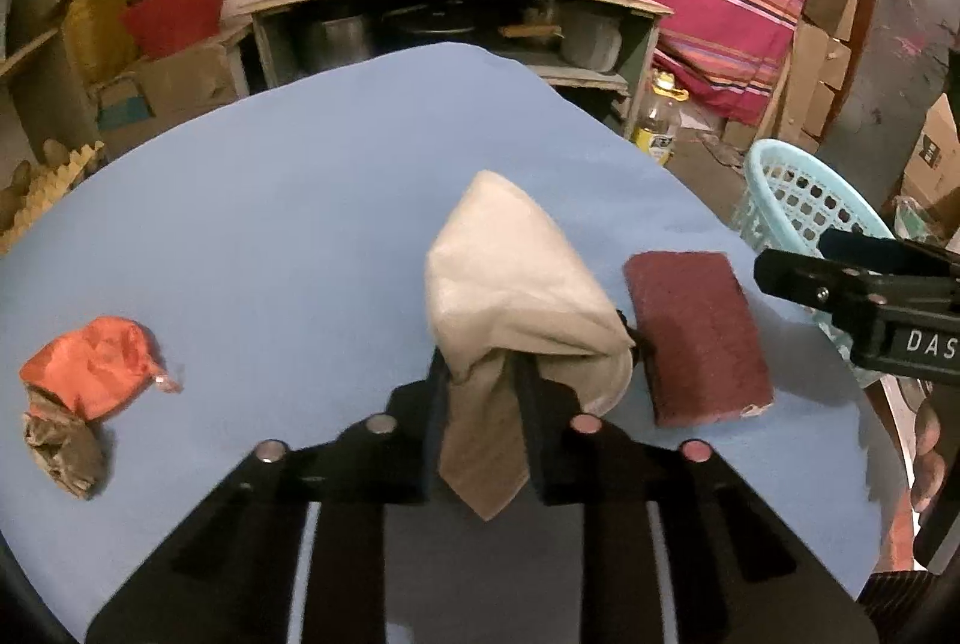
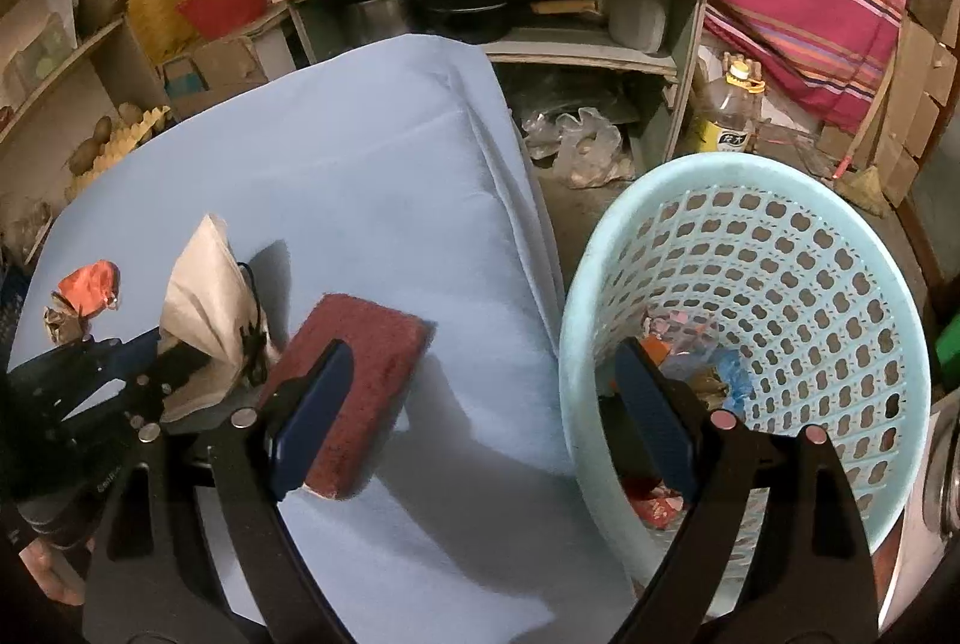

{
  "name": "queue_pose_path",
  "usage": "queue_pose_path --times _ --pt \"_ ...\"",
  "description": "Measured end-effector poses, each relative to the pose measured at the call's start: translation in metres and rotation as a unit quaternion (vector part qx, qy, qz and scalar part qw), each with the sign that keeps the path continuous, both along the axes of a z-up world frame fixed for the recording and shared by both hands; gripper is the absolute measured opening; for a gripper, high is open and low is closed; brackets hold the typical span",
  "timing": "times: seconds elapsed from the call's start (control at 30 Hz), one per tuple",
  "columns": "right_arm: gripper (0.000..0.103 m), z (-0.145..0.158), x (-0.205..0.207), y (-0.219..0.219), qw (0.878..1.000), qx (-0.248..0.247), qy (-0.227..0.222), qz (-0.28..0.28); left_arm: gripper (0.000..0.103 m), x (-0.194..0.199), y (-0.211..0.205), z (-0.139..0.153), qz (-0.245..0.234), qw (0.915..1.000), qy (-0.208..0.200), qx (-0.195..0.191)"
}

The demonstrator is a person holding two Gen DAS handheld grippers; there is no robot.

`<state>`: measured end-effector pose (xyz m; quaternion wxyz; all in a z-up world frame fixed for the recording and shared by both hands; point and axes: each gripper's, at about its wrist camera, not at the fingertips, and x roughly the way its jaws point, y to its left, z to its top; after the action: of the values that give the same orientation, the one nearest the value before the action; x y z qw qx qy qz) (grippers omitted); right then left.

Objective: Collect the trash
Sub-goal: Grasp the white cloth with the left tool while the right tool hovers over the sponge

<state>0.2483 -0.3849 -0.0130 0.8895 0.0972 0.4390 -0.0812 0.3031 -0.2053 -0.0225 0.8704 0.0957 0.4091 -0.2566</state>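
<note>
Pinching a cream paper bag (image 1: pixel 516 284) on the blue worktop (image 1: pixel 270 224), the left gripper (image 1: pixel 480 404) has its fingers narrowed on it; the right gripper (image 2: pixel 480 404) gapes wide beside the basket (image 2: pixel 780 200).

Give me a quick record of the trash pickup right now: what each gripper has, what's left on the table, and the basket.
left gripper: shut on the white mask
right gripper: open, holding nothing
table: covered in blue cloth
left on table: dark red scouring pad beside the mask; crumpled orange wrapper with a brownish scrap at its lower edge
basket: light blue, perforated, beside the table's edge, some colourful trash at the bottom
</note>
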Motion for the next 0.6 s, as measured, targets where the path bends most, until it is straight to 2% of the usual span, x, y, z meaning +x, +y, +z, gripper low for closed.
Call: queue_pose_path --times 0.2,0.3,0.4,0.6 --pt "0.088 -0.003 0.006 0.017 1.0 -0.021 0.0 0.003 0.013 0.007 0.025 0.002 0.029 0.9995 0.006 -0.008" --pt "0.085 -0.001 0.009 0.03 1.0 -0.005 -0.009 0.016 0.013 0.008 0.038 0.005 0.043 0.9991 0.001 -0.005" --pt "0.085 0.002 0.012 0.05 0.999 -0.034 -0.013 0.031 0.012 0.009 0.053 0.012 0.054 0.9985 -0.008 -0.003" --pt "0.087 -0.016 0.022 0.072 0.999 -0.048 0.014 0.02 0.012 0.008 0.085 0.019 0.079 0.9968 -0.016 -0.004"
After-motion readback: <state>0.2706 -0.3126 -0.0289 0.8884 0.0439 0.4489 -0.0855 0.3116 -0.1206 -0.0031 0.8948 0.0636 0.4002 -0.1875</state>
